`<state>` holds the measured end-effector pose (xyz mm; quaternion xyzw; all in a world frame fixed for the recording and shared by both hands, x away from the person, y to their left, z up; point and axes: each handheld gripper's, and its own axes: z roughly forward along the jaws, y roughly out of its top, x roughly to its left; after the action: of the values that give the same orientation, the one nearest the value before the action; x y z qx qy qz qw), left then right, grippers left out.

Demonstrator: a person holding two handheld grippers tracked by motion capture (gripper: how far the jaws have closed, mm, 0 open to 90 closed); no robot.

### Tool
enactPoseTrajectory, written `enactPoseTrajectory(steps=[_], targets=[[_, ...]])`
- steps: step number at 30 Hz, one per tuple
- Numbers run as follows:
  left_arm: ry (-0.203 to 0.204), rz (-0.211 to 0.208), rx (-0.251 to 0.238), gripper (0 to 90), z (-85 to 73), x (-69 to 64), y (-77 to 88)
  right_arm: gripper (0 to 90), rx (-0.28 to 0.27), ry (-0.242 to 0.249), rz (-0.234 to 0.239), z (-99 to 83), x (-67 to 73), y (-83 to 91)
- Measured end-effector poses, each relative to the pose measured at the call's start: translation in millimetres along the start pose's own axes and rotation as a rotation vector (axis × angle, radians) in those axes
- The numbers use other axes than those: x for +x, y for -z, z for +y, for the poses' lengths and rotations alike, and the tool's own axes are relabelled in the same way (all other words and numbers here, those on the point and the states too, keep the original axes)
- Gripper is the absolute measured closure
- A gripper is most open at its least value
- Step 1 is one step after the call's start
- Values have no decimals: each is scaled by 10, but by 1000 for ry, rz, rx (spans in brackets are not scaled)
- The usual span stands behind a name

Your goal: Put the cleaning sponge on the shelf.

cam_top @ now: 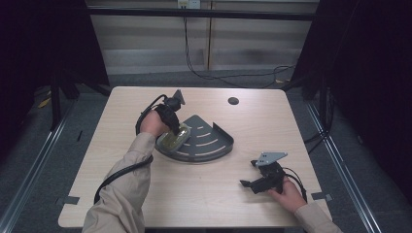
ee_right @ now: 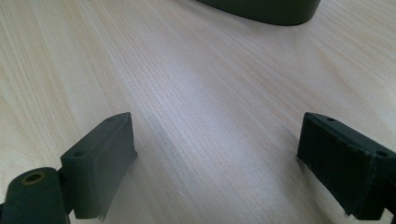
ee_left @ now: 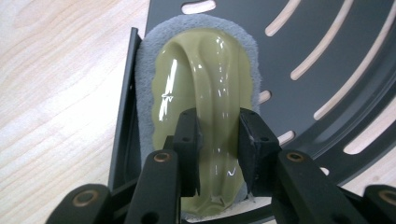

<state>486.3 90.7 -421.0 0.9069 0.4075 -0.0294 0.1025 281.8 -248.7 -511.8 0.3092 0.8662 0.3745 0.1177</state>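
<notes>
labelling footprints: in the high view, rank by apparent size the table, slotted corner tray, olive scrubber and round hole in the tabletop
1. table
2. slotted corner tray
3. olive scrubber, partly covered by the left gripper
4. round hole

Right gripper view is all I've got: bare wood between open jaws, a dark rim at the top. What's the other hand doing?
Observer: The left gripper is shut on the raised handle of an olive scrubber with a grey pad.
Operator: Where is the scrubber?
Observer: On the dark slotted corner tray, against its left wall.
Operator: And my gripper?
Observer: The right gripper sits low over the table, near the front right, apart from the tray.
</notes>
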Motion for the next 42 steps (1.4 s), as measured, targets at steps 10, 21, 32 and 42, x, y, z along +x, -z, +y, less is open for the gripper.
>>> enactPoseTrajectory(steps=[10,21,32,42], targets=[[22,0,-14,634,-22,22,28,106,1,-1,1,0,1,0],[31,-1,-12,542,-20,-4,97,106,1,-3,1,1,2,1],[16,36,-37,334,-36,-3,160,106,1,-3,1,1,2,1],[2,42,-41,241,-41,-23,214,106,1,-1,1,1,1,0]])
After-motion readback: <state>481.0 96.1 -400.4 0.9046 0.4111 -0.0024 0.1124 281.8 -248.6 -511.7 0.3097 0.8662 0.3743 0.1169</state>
